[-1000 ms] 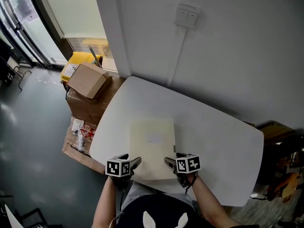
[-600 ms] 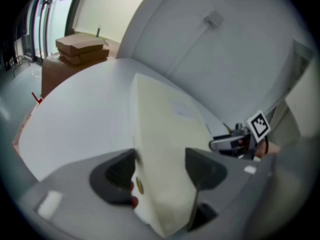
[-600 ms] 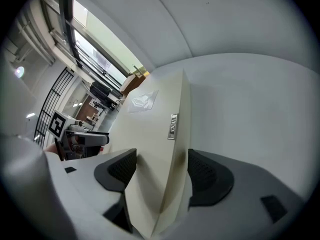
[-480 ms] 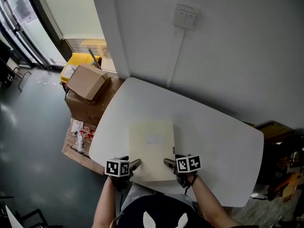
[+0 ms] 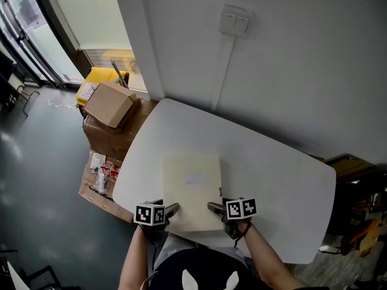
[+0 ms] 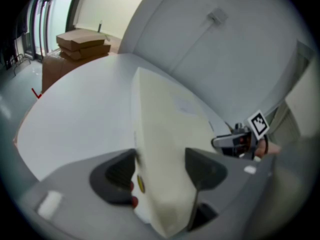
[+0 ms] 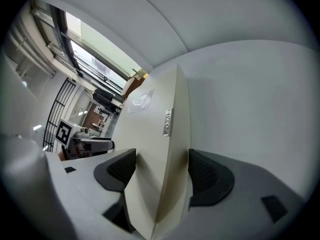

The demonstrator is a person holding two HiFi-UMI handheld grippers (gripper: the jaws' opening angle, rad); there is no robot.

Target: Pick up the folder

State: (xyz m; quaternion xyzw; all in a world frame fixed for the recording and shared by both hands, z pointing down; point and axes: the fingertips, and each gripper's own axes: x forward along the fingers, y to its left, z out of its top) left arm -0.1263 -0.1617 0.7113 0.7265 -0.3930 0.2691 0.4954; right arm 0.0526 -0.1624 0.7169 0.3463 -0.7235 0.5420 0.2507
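Folder (image 5: 192,189) barely shifted, cream slab, left gripper (image 6: 160,168), right gripper (image 7: 157,170) clamped

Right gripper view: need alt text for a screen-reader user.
The right gripper is shut on the near edge of a cream folder over a white table. Across the folder the left gripper shows; a pale wall and a window lie behind.
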